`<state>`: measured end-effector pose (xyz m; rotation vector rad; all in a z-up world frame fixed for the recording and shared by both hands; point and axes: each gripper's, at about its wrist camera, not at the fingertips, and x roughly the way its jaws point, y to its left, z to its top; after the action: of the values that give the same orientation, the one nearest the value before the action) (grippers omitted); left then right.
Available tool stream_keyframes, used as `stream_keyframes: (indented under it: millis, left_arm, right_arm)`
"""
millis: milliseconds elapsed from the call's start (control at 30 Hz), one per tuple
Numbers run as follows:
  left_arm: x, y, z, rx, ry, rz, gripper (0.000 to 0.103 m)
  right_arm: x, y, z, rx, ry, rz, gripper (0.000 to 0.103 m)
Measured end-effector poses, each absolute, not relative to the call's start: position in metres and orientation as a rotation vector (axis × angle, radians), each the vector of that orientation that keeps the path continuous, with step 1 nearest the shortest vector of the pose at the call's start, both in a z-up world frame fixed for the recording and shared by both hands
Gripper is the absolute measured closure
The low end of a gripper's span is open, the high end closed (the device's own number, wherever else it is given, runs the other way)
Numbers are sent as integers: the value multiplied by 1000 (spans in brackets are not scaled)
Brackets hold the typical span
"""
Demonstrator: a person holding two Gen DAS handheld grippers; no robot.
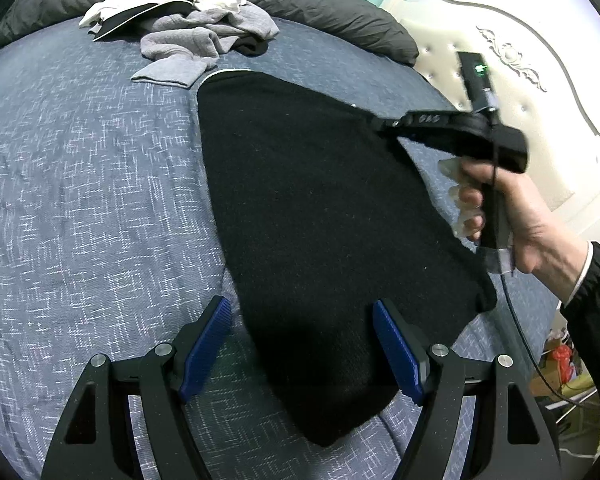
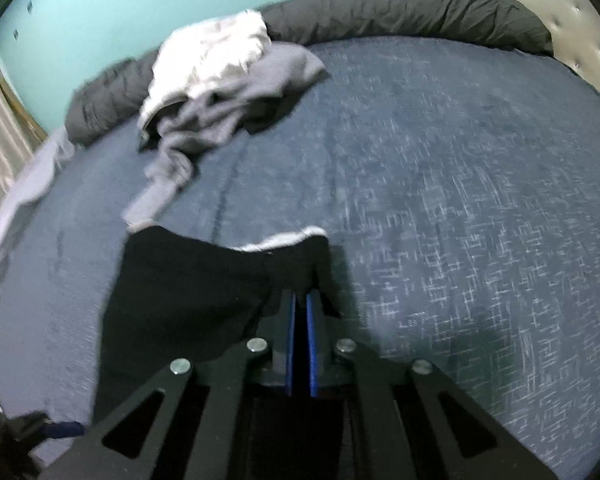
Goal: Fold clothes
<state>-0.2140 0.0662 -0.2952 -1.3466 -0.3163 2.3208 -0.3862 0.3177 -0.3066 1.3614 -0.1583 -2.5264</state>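
A black garment (image 1: 308, 216) with a thin white trim lies spread on the blue bedspread (image 1: 80, 200). My left gripper (image 1: 302, 340) is open just above its near end, blue pads on either side of the cloth. My right gripper (image 1: 384, 124), held by a hand (image 1: 512, 216), is shut on the garment's far right edge and lifts it. In the right wrist view the right gripper (image 2: 301, 300) pinches the black garment (image 2: 188, 292) between its blue pads, the white-trimmed edge raised off the bedspread (image 2: 460, 200).
A heap of grey and white clothes (image 1: 192, 20) lies at the far side of the bed, also clothes (image 2: 220, 88). A dark grey rolled duvet (image 1: 332, 4) runs along the far edge. A cream padded headboard (image 1: 520, 60) stands to the right.
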Motion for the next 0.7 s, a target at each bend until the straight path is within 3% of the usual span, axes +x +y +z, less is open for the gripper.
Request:
stream_keyframes:
  millis: [167,233,567,700]
  left_arm:
    - [-215,65,-296,-1348,-320,2320,26]
    - [-215,66,-296,-1349,-317,2319,26]
    - [-214,66,-295,-1349,-322,2320,26]
    - [-214,65,-295,-1350,-323,2314,26]
  right_arm:
    - [-393,320,-306,1392,-160,-2535,97]
    - [-392,321,-295,1364,-158,-2558,88]
    - [-375,297,-269,1279,-77,-2463,88]
    - [-381,295,-289,1369,-66,-2442,89]
